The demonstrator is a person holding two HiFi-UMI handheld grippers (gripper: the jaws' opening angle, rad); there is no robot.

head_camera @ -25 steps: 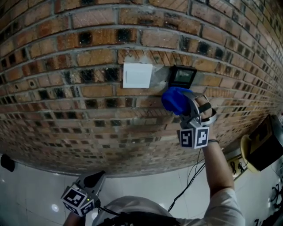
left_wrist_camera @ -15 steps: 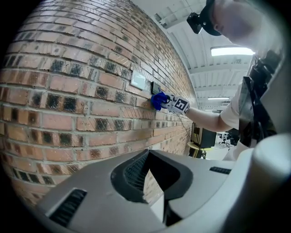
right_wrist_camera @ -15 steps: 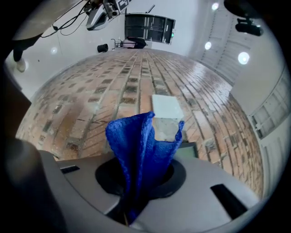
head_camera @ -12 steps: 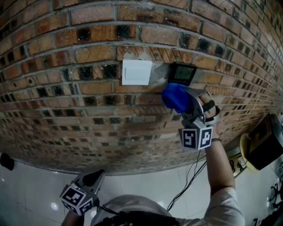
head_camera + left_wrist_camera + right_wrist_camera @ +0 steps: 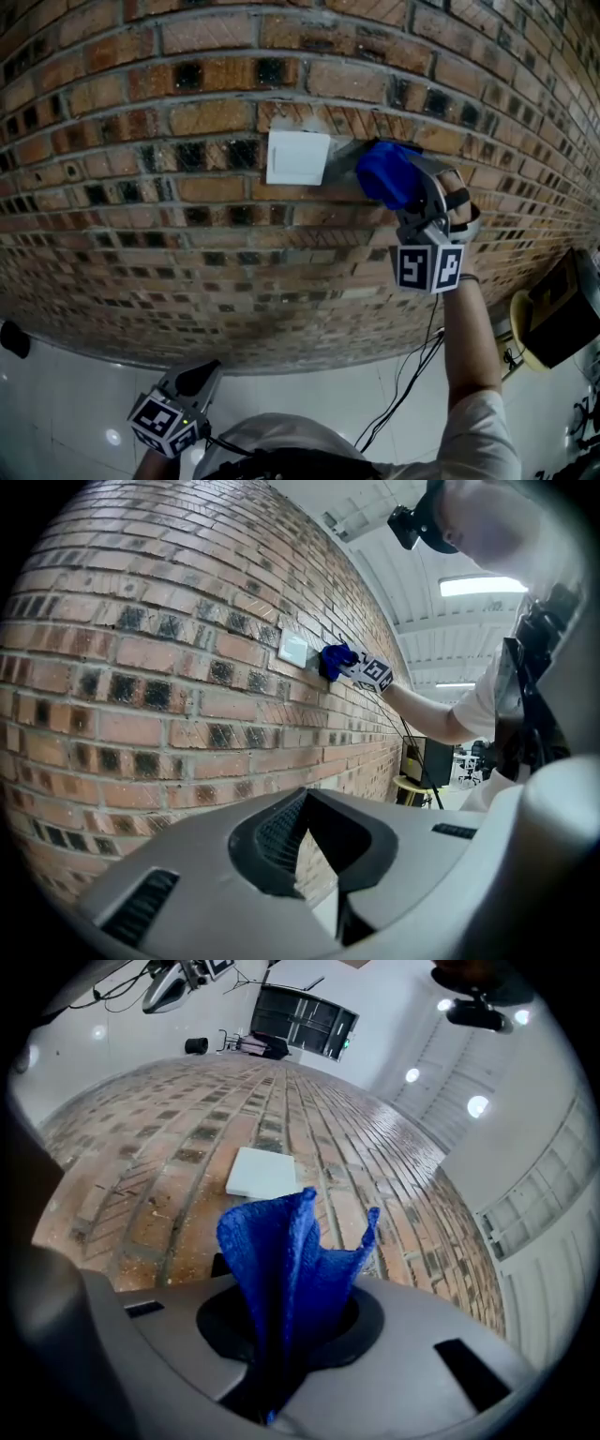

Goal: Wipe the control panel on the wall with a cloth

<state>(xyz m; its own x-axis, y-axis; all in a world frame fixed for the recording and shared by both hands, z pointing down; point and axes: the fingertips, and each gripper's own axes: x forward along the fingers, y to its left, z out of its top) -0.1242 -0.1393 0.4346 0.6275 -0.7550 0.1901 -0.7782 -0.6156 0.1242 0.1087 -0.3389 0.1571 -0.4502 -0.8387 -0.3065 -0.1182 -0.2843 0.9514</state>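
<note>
My right gripper (image 5: pixel 401 186) is shut on a blue cloth (image 5: pixel 384 172) and holds it against the brick wall (image 5: pixel 141 141), just right of a white switch plate (image 5: pixel 297 157). The cloth covers the black control panel, so that panel is hidden in the head view. In the right gripper view the blue cloth (image 5: pixel 286 1251) stands up from between the jaws, with the white switch plate (image 5: pixel 262 1173) beyond it and a dark corner (image 5: pixel 221 1264) showing beside the cloth. My left gripper (image 5: pixel 195 379) hangs low near my body, shut and empty, away from the wall.
A black box on a yellow stool (image 5: pixel 560 316) stands at the lower right by the wall. A thin cable (image 5: pixel 410 379) hangs below my right arm. A small dark object (image 5: pixel 13 338) lies on the white floor at the left.
My right gripper has moved up and to the right with the cloth, from just below the black panel to over it. The panel is now covered. The left gripper has stayed put.
</note>
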